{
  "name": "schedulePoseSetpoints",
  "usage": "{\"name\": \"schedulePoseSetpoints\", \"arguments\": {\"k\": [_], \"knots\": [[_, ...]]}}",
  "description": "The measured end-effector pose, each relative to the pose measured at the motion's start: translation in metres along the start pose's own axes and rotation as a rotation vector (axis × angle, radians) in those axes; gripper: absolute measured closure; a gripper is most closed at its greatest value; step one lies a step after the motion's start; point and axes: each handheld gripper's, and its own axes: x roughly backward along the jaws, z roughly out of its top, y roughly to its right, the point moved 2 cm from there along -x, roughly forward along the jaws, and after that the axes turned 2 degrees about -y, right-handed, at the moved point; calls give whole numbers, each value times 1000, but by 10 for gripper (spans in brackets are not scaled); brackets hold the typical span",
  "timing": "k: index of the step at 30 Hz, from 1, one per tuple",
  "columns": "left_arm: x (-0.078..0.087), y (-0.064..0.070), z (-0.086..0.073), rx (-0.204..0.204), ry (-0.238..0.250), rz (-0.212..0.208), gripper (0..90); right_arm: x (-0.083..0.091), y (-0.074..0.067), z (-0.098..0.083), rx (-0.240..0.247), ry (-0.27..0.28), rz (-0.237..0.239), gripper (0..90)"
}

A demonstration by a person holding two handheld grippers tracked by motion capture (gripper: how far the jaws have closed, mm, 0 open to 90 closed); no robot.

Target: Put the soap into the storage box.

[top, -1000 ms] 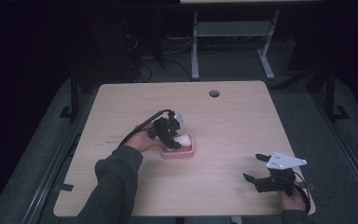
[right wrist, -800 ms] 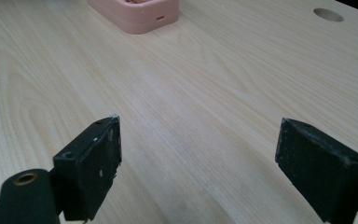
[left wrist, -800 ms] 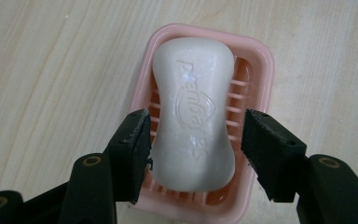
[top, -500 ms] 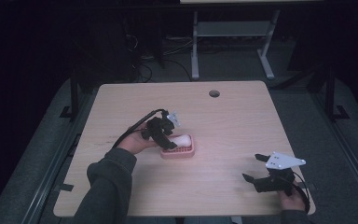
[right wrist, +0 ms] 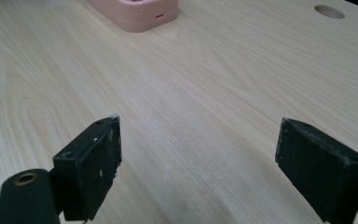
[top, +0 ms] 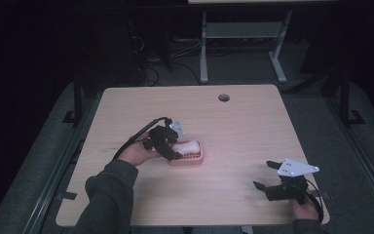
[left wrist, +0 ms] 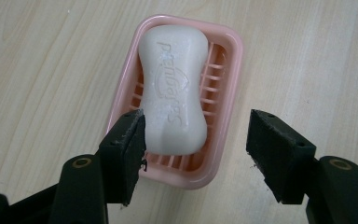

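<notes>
The high view looks forward and down from afar on the pale wooden table [top: 233, 126], the left gripper view looks steeply down, close above the pink ribbed plastic soap dish [left wrist: 223, 60], and the right gripper view skims low across the tabletop toward that same dish [right wrist: 135, 14].

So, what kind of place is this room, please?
Probably a lab or workshop set up for recording, not a home. A bare light wooden table with a round cable hole stands on grey floor, loose black cables lie behind it, and the surroundings are dark.

A brand word is pressed in relief into the top face of the white oval soap bar [left wrist: 175, 88]; it looks like "pfanners", though the letters are not sharp enough to be sure
</notes>
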Motion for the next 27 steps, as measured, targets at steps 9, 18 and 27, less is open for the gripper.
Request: {"name": "schedulePoseSetpoints", "arguments": {"k": [9,18,27], "knots": [[3,3,-17,26,9,9,357,0,1,-1,-7,-5,-12,136],[7,7,-28,33,23,9,345,0,1,-1,-9,-11,-17,136],[4,15,-39,45,25,3,327,-1,2,-1,-2,-17,-24,136]]}}
